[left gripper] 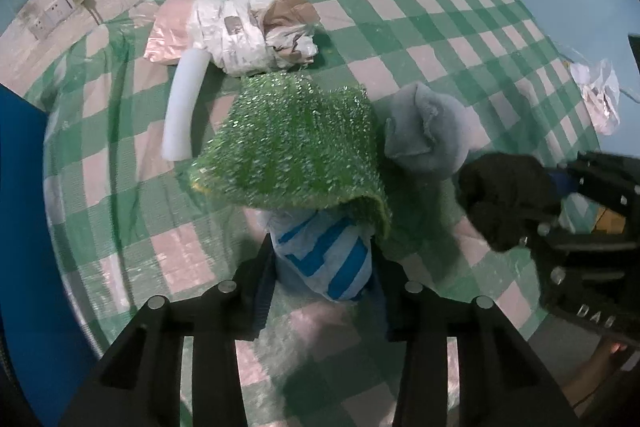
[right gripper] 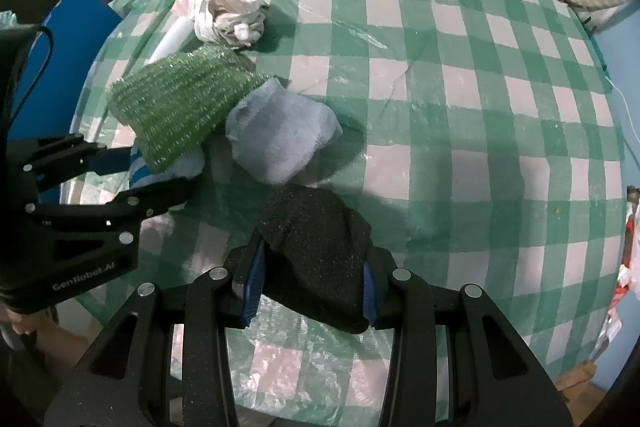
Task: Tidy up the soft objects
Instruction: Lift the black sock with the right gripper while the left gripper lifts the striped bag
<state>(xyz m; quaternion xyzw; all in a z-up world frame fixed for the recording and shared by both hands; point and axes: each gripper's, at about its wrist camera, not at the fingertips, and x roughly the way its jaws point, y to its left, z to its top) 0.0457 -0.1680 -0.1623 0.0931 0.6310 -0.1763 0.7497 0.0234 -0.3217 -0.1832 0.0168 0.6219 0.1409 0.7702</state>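
At the bottom centre of the left wrist view, the left gripper (left gripper: 322, 267) has its jaws pinching a blue-and-white striped bundle (left gripper: 324, 259), which lies on the green checked bench (left gripper: 440, 27) half under a glittery green cloth (left gripper: 292, 143). Right of that cloth sits a grey cloth (left gripper: 428, 131), and at the right edge the right gripper (left gripper: 560, 195) holds a black cloth (left gripper: 504, 195). A white foam tube (left gripper: 184, 107) and a crumpled white plastic bundle (left gripper: 248, 31) lie upper left.

Low in the centre of the right wrist view, the right gripper (right gripper: 312, 283) pinches the black cloth (right gripper: 316, 251) between blue pads. The grey cloth (right gripper: 280, 135) lies just above it, touching the green cloth (right gripper: 180, 107). The left gripper (right gripper: 132, 175) enters from the left.
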